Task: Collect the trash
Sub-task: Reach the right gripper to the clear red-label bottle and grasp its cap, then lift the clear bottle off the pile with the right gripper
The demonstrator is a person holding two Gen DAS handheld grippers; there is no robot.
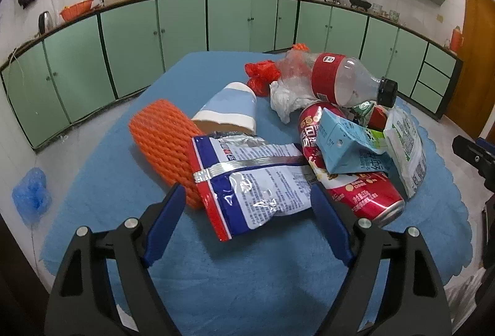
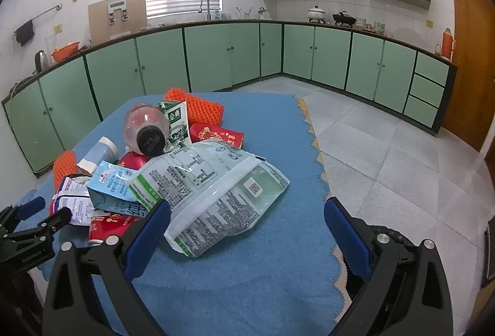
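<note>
A pile of trash lies on a blue cloth [image 1: 241,280]. In the left wrist view my left gripper [image 1: 249,197] is open, its jaws on either side of a blue, white and red foil snack bag [image 1: 247,181]. Around it lie an orange foam net [image 1: 164,138], a paper cup [image 1: 229,107], a red can [image 1: 349,181], a light blue milk carton [image 1: 346,144] and a plastic bottle [image 1: 349,79]. In the right wrist view my right gripper [image 2: 247,212] is open just in front of a white and green printed bag [image 2: 213,190]. The bottle [image 2: 145,129] and the carton [image 2: 114,187] show there too.
Green kitchen cabinets [image 2: 216,57] run along the back and right walls. Grey tiled floor [image 2: 386,150] lies to the right of the cloth's edge. A blue crumpled item [image 1: 31,190] lies on the floor at the left. A wooden door [image 2: 473,57] stands at the far right.
</note>
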